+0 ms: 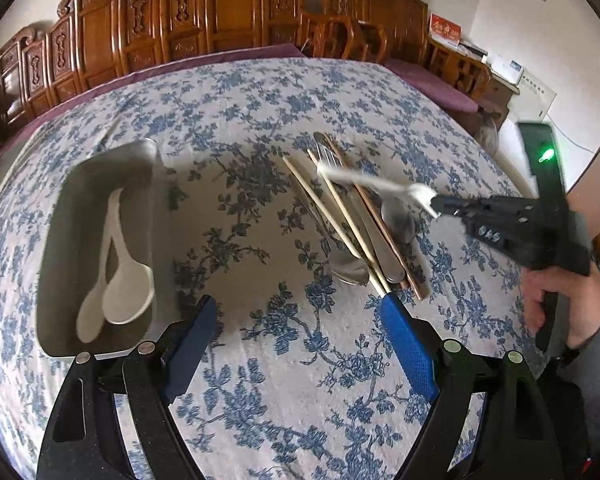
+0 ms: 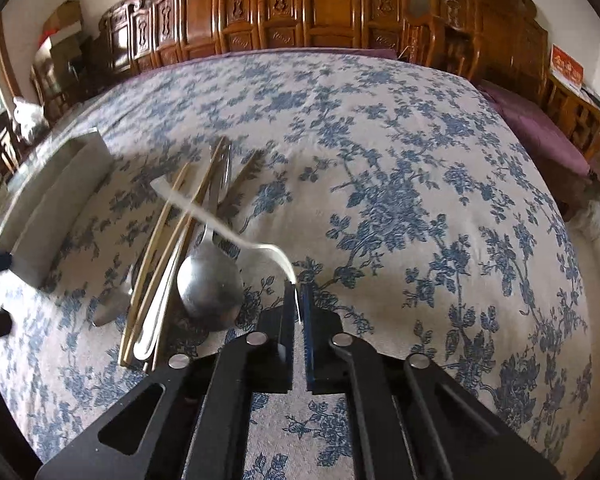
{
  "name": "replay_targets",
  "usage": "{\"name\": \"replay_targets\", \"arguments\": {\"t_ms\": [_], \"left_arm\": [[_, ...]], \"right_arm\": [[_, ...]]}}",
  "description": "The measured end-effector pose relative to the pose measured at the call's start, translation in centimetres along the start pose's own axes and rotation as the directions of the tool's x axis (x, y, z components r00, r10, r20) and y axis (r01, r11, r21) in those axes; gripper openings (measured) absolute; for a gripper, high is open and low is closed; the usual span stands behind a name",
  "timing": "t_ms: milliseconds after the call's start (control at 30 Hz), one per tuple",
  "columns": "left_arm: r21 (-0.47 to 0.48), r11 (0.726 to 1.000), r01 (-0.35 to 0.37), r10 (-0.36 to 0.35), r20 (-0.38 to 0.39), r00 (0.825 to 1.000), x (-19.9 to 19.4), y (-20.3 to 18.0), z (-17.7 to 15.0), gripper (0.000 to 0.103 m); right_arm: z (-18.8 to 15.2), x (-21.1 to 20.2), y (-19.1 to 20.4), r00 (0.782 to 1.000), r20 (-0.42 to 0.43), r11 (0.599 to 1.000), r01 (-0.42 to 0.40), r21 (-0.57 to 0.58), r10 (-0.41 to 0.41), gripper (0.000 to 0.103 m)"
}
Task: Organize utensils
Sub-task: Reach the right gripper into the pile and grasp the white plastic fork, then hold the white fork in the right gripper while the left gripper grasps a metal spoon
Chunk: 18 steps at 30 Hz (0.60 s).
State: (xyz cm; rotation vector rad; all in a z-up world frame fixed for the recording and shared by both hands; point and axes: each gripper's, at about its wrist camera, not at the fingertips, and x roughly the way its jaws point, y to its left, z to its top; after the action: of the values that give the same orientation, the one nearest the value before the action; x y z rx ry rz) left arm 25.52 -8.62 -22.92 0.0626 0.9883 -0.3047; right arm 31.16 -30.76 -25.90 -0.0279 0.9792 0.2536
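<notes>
My right gripper (image 2: pixel 299 292) is shut on the bowl edge of a white plastic spoon (image 2: pixel 220 224) and holds it above the utensil pile; it also shows in the left wrist view (image 1: pixel 434 204) with the spoon (image 1: pixel 364 180). The pile (image 1: pixel 356 224) holds pale chopsticks (image 1: pixel 332 216), metal spoons (image 2: pixel 210 280), a fork and brown chopsticks. A metal tray (image 1: pixel 60 216) at the left holds two white spoons (image 1: pixel 120 280). My left gripper (image 1: pixel 300 320) is open and empty, low over the cloth between tray and pile.
The blue floral tablecloth (image 1: pixel 260 380) covers the table. Carved wooden chairs (image 1: pixel 220 8) stand along the far side. The tray's outer wall (image 2: pixel 60 200) shows at the left in the right wrist view.
</notes>
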Motion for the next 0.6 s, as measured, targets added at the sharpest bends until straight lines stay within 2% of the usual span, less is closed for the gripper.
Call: {"name": "replay_targets", "arguments": {"t_ms": [333,467,600], "left_arm": [[0.004,1.0,0.01,-0.009,-0.05,0.999,4.1,-1.9,1.2,0.08],[-0.025,1.0,0.008,-0.009,-0.063,0.998,5.5,-1.8,2.4,0.07],[-0.025,0.999,-0.032,0.03,-0.082,0.996,6.9,-1.7,3.5,0.061]], "right_arm": [[-0.2,-1.0,-0.8,0.999,0.031,0.999,-0.012,0.048,0.011,0.002],[-0.3,-0.9,-0.8,1.0,0.029,0.999,-0.014,0.046,0.013,0.002],[-0.2,-1.0,-0.6,0.999,0.036,0.999,-0.018,0.039,0.017,0.002]]}}
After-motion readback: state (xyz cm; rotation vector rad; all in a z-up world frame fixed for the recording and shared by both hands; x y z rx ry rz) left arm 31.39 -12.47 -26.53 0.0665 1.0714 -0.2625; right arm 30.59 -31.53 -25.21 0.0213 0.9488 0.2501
